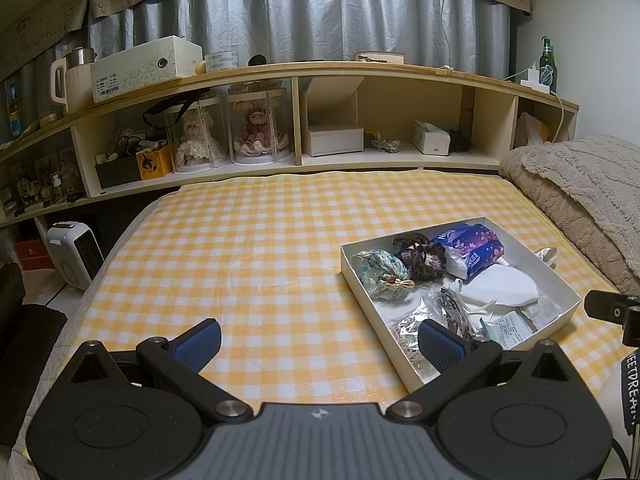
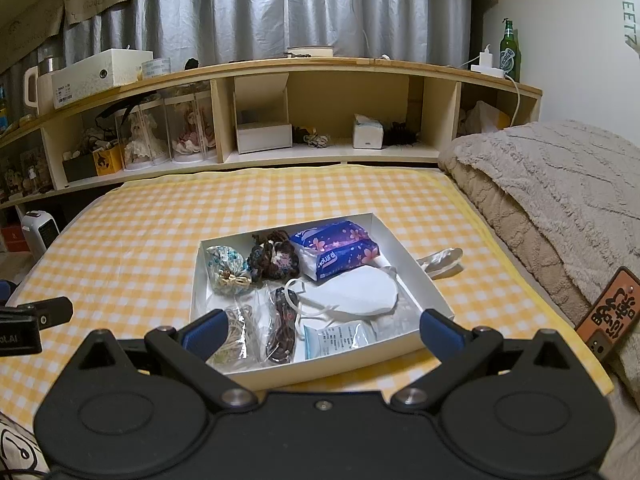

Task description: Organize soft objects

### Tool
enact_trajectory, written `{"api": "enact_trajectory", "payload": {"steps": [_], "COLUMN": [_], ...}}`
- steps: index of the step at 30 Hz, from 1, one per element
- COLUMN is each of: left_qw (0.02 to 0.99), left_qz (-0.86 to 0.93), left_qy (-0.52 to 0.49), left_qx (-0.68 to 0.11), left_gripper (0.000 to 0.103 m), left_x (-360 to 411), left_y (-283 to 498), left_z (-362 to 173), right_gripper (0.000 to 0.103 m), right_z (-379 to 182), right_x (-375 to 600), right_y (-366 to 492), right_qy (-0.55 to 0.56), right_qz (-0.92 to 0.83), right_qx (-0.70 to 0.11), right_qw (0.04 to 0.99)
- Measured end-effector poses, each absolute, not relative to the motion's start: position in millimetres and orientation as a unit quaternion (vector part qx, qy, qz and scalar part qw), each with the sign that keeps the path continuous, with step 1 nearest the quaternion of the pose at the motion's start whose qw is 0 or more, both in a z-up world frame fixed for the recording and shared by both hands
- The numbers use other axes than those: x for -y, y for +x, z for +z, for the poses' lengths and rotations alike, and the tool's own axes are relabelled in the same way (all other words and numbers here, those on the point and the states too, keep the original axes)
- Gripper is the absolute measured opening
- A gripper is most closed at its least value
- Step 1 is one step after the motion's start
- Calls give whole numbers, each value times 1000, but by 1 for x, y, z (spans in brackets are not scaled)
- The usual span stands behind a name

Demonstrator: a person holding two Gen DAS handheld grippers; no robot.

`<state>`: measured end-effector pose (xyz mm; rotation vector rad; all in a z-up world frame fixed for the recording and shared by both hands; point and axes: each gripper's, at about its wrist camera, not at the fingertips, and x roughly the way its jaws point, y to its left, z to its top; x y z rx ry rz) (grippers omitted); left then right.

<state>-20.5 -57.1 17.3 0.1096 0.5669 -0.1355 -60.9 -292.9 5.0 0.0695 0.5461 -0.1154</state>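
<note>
A shallow white box (image 2: 416, 276) (image 1: 362, 280) lies on the yellow checked bed cover. It holds a floral pouch (image 2: 226, 266) (image 1: 382, 274), dark crochet pieces (image 2: 272, 256) (image 1: 422, 258), purple tissue packs (image 2: 338, 246) (image 1: 474, 246), a white mask (image 2: 356, 290) (image 1: 500, 286), clear bags of hair ties (image 2: 280, 320) and a wipes packet (image 2: 340, 336). A white cloth item (image 2: 442, 260) lies outside the box's right wall. My right gripper (image 2: 322, 334) is open and empty over the box's near edge. My left gripper (image 1: 320, 342) is open and empty, left of the box.
A beige blanket (image 2: 560, 200) is piled at the right. A wooden headboard shelf (image 2: 320, 68) with boxes, dolls and a green bottle (image 2: 510, 50) runs along the back. A small white heater (image 1: 76, 254) stands on the floor at the left.
</note>
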Motion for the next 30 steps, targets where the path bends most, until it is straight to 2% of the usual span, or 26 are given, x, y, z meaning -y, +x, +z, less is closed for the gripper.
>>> {"api": "enact_trajectory", "payload": {"steps": [30], "left_qw": [956], "left_qz": [-67], "left_qy": [58], "left_qx": [-280], "left_gripper": [103], "left_x": [56], "left_y": [-21], "left_z": [17], "right_gripper": [103], "right_z": [6], "right_x": [294], "right_y": [-60], "right_qy": [35], "right_qz": [-56], "right_qx": [-271], "right_qw": [960]}}
